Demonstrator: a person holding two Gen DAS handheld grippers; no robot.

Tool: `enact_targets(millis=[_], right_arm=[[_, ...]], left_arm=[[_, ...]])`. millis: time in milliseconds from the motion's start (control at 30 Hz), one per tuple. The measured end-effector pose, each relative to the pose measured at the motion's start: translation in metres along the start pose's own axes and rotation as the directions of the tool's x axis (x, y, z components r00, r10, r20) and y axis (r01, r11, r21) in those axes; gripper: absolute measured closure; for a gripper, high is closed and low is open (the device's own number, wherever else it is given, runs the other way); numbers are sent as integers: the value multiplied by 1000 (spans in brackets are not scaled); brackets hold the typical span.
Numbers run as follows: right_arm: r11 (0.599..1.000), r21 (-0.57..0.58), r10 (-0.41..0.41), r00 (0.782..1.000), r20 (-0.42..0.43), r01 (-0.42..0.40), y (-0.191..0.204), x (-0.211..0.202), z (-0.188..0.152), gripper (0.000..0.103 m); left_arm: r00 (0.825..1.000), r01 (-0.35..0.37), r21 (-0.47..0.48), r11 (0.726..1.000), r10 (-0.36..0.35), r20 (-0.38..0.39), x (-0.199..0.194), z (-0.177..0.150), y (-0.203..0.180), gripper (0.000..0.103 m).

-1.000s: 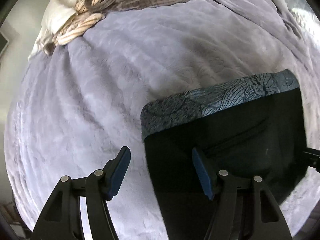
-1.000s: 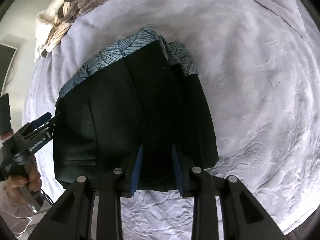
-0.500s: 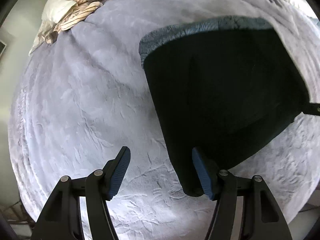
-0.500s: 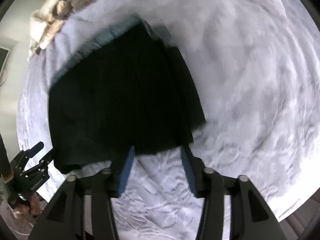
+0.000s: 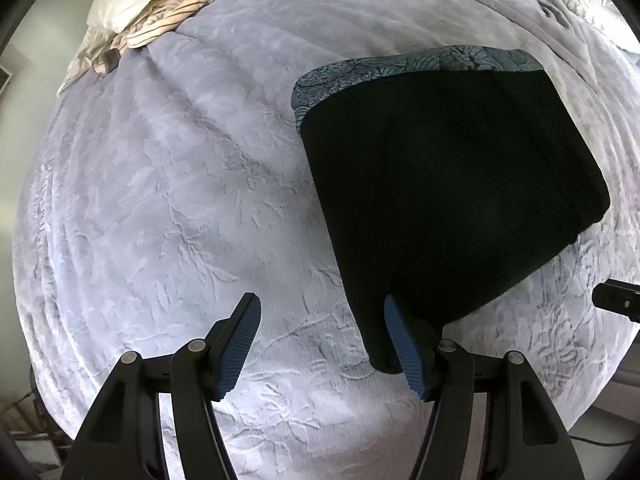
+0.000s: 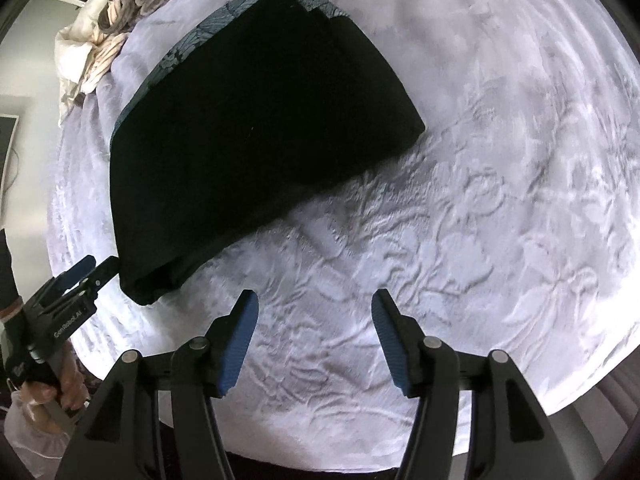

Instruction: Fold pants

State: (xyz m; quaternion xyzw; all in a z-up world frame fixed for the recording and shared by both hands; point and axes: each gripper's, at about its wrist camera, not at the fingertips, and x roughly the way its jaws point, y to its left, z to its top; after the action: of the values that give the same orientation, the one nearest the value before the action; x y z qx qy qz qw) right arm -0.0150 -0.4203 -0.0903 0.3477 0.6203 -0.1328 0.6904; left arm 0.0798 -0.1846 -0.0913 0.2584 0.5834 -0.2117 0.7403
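The black pants (image 5: 448,184) lie folded into a compact stack on the lavender bedspread (image 5: 168,184), with a blue patterned waistband (image 5: 420,65) along the far edge. They also show in the right wrist view (image 6: 248,120). My left gripper (image 5: 322,340) is open and empty, its right finger beside the stack's near corner. My right gripper (image 6: 312,336) is open and empty over bare bedspread (image 6: 480,220), in front of the stack. The left gripper (image 6: 86,272) shows in the right wrist view at the stack's near left corner.
A heap of striped and cream bedding (image 5: 160,12) lies at the far left of the bed. A grey blanket fold (image 5: 560,12) runs along the far right. The bed's near edge curves below both grippers.
The right gripper let go of the pants, opened wide and drew back. The folded stack now lies flat on the bed. The left gripper stayed open and pulled back a little.
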Motion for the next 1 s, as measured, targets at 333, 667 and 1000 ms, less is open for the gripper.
enact_targets(millis=[333,667,1000], right_arm=[[1000,-1,25,1000,7,-25,12,-7,-7,28],[999,-12,44,999,12,-44,20,-9,-7,24],[998,-31,53,998,18,-52,23,-7,-6,16]], left_arm=[[1000,11,-12,1000,-11,-4,-8,-4,1,13],[1000,14,-9,1000,-14,-3,-14,-5,-3,9],[1000,19,-2,1000,-20,-24,-10,-3,-7,9]])
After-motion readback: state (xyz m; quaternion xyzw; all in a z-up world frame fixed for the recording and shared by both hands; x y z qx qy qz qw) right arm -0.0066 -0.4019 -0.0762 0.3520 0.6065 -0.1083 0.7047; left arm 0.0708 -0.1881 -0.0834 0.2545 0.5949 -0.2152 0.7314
